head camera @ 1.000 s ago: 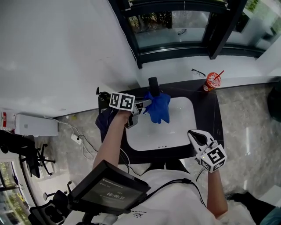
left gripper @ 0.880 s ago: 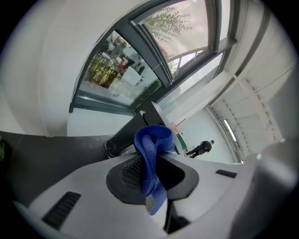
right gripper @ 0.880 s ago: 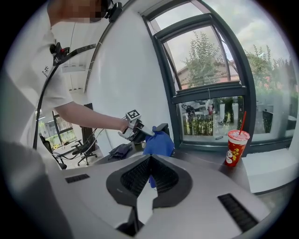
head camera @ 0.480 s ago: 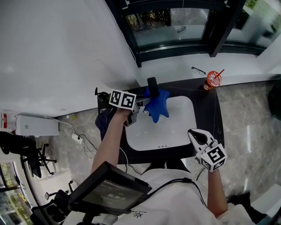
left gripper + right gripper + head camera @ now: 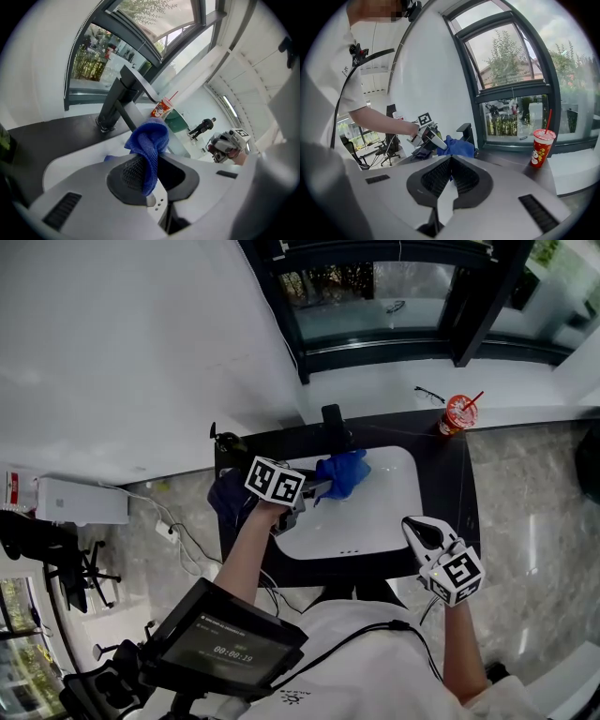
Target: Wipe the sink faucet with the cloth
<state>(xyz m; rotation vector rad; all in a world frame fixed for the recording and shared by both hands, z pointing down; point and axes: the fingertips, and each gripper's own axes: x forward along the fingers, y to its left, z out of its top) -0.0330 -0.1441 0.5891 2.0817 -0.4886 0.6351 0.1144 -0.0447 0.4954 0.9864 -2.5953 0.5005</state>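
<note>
Drooping, bunched blue cloth [image 5: 147, 140] perhaps touches black faucet [image 5: 114, 101].

Spout end of the faucet [image 5: 123, 93] behind the bunched cloth [image 5: 147, 140]; print on the red cup [image 5: 161, 108] too small.

1. Your left arm [image 5: 247, 554] stretches forward; the left gripper [image 5: 317, 490] tilts downward, its jaws clamped on the cloth [image 5: 343, 472]
2. Your right arm [image 5: 459, 645] stays bent close to your body; the right gripper [image 5: 418, 531] points forward and slightly down, jaws together with nothing between them
3. Your two grippers are well apart
</note>
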